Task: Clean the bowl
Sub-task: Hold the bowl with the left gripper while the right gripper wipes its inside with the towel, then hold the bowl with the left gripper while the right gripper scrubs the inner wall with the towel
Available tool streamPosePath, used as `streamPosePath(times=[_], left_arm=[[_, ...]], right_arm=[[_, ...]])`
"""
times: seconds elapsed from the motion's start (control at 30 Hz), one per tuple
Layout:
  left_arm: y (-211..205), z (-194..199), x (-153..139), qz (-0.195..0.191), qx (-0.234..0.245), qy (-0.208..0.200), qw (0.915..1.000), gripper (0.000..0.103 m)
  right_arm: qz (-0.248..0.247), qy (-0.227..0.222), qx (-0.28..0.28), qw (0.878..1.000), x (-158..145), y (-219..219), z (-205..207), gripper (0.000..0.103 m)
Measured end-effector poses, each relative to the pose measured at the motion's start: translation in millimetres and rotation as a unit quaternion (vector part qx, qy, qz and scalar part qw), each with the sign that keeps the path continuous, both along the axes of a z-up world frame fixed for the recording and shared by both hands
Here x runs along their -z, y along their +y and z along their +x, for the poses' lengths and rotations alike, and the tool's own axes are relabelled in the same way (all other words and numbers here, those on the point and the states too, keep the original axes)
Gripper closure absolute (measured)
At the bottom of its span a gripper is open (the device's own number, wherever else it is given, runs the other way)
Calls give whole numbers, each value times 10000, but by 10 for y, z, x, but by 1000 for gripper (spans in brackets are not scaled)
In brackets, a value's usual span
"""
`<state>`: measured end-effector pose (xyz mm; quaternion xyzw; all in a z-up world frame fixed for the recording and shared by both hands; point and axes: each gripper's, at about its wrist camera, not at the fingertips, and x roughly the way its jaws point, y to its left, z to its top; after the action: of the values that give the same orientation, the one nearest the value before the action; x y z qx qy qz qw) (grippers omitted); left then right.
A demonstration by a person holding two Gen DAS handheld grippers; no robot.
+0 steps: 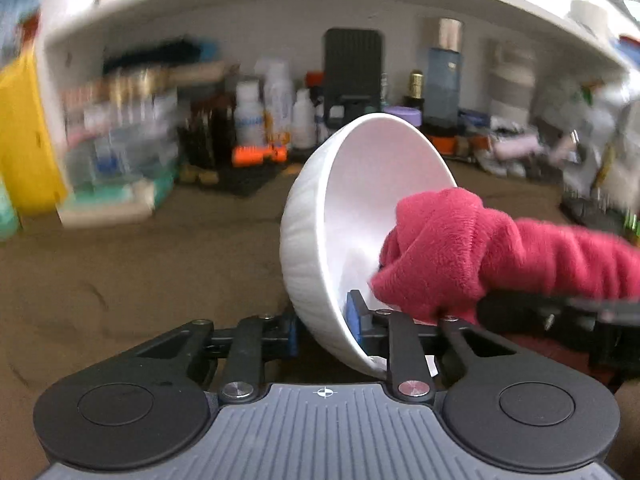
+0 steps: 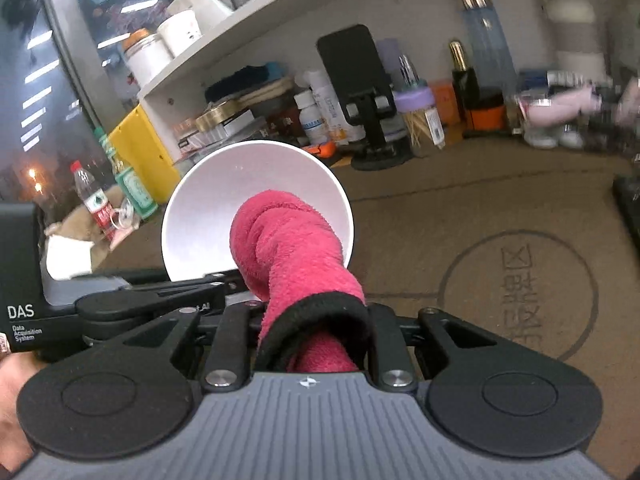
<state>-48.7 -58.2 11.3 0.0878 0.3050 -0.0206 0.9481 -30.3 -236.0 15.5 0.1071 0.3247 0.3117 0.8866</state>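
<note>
The left gripper (image 1: 340, 332) holds a white bowl (image 1: 320, 232) by its rim, with 1 blue pad (image 1: 354, 316) inside the bowl and the other finger outside, so the jaws are clamped on the bowl wall. The bowl is lifted above the brown table (image 1: 120, 280) and tilted on its side, so its opening faces to the right in the left wrist view. A red cloth (image 1: 460, 256) comes in from the right and its bunched end presses against the inner side of the bowl, near the rim. In the right wrist view the right gripper (image 2: 316, 340) has its jaws closed on this red cloth (image 2: 292, 252), which stands out forward like a thick roll with a black hem near the fingers. The bowl (image 2: 224, 208) faces this camera with its round opening, and the tip of the cloth is inside it. The fingertips of the right gripper are covered by the cloth, so I cannot see them clearly. Behind, a white shelf (image 2: 248, 16) is full of bottles and boxes, and a black phone stand (image 2: 368, 112) stands on the table near the wall.
</note>
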Motion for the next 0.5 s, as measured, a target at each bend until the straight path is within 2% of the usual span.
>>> streamPosePath(times=[0.07, 0.13, 0.2, 0.3, 0.37, 0.43, 0.5], left_arm=[[-65, -130, -9, 509, 225, -112, 9984, 79], [-123, -252, -9, 944, 489, -158, 9942, 78], [-141, -314, -18, 1143, 630, -100, 9914, 75], [-72, -326, -40, 1313, 828, 68, 9879, 73], [-8, -317, -63, 1376, 972, 187, 9855, 73], [47, -314, -88, 1431, 1096, 276, 9832, 73], [131, -287, -125, 1438, 1204, 395, 9815, 73]], right_arm=[[-184, -19, 168, 9997, -13, 54, 5, 81], [-167, -48, 193, 9997, -75, 99, 45, 81], [-291, -259, 212, 9990, -166, 170, 32, 81], [-571, -969, 43, 9936, -374, 359, -104, 81], [-793, -1633, -370, 9827, -489, 545, -282, 81], [-929, -2062, -760, 9711, -503, 622, -417, 81], [-1056, -2588, -1325, 9510, -490, 681, -608, 82]])
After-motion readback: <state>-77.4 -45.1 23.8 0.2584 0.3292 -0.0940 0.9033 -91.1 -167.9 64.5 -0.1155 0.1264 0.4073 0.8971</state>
